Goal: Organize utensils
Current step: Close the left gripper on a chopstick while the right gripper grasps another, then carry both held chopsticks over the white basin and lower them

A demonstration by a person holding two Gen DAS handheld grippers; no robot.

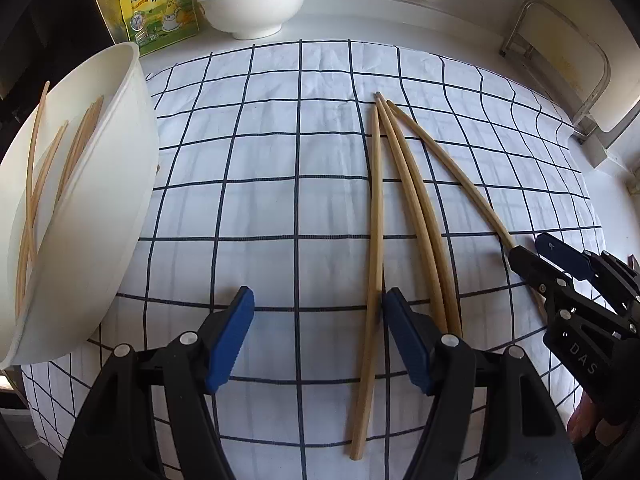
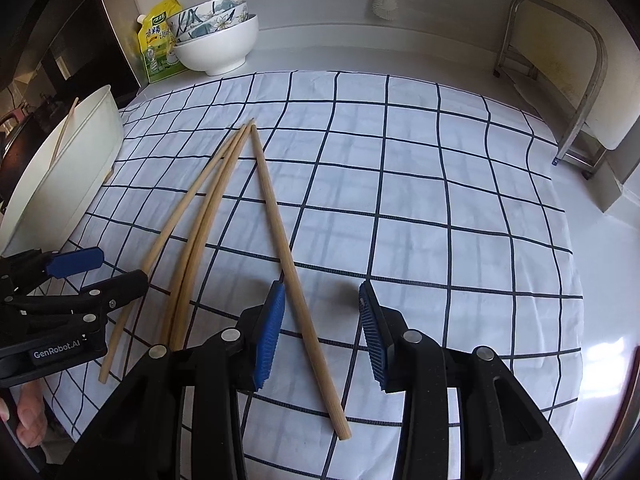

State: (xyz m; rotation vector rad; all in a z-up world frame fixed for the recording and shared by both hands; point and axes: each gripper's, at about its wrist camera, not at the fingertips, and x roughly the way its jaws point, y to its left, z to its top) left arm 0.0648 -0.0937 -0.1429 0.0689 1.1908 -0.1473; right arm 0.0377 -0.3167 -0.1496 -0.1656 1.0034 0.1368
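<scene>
Left wrist view showed your left hand-held gripper (image 1: 316, 302) pitched steeply down over the checked cloth (image 1: 260, 152), jaws standing open with nothing pressed between the pads; the leftmost chopstick (image 1: 374, 240) ran just inside its right pad, touching or nearly so, I could not tell which. Two more chopsticks (image 1: 420, 216) lay close together just beyond that pad, and a fourth chopstick (image 1: 452, 168) curved away toward your right hand-held gripper (image 1: 532, 258). From the right wrist view, your right hand-held gripper (image 2: 322, 300) was also tilted down, jaws parted and gripping nothing, with that fourth chopstick (image 2: 288, 264) lying on the cloth just inside its left pad. The white tub (image 1: 132, 152), well off to the left of your left hand-held gripper, already held several chopsticks and leaned on the edge of the cloth. These sticks looked light, stiff and smooth, so they would likely roll or swivel if pinched near an end; taking hold near the middle, pads square across the shaft, seemed safest. Lying flat on soft cloth, each gave little clearance, so the pads probably needed to press into the fabric. A hand (image 2: 28, 420) showed at the lower left of the right view, holding the other tool.
</scene>
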